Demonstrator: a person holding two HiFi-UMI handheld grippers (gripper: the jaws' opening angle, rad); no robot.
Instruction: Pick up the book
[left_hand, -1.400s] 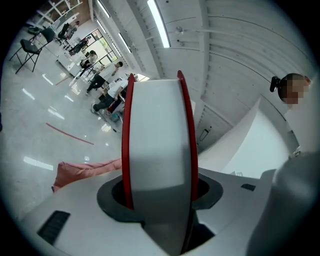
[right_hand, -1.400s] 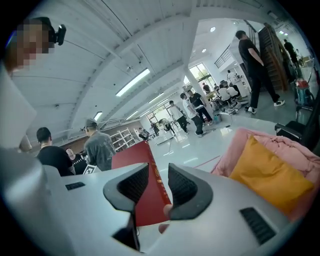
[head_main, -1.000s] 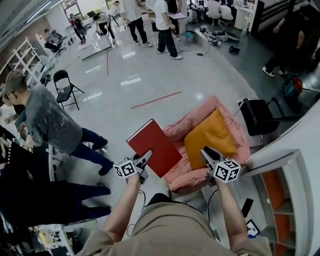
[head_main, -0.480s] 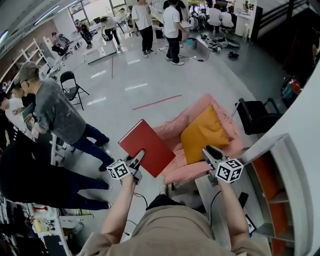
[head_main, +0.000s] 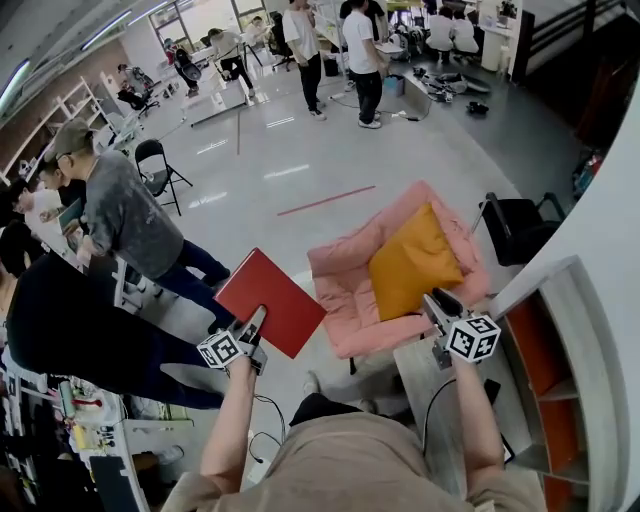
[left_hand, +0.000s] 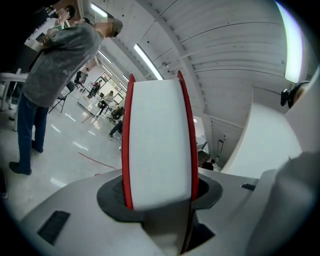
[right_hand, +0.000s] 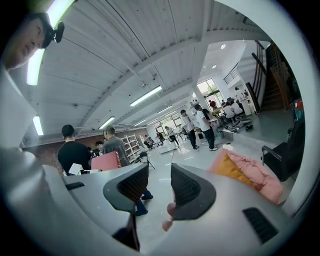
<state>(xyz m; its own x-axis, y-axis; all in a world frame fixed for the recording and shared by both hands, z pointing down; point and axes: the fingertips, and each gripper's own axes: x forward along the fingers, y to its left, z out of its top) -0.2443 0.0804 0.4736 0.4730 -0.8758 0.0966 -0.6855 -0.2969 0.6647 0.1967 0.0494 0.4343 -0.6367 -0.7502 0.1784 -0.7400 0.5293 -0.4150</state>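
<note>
Red hardcover book (head_main: 270, 298) is aloft, just left of the pink padded armchair (head_main: 345, 268), clamped edge-on in the left gripper (head_main: 256, 322). Right gripper (head_main: 440, 304) has its jaws slightly apart and holds nothing. The pickup looks complete; nothing obvious remains.

Red closed book (head_main: 270, 301) held aloft, cover tilted.

Large open lab or workshop hall is shown. A glossy grey floor (head_main: 300, 165) is marked with a red tape line (head_main: 325, 200). A ribbed ceiling (right_hand: 115, 50) is lit by strip lights (right_hand: 144, 96). White shelving (head_main: 70, 108) is set along one wall and a folding chair (head_main: 158, 165) is left out. Gear (head_main: 455, 85) is strewn on the floor (cables among it). Standing people (head_main: 362, 50) are gathered at the far end. A staircase (right_hand: 272, 75) is seen at one side.
</note>
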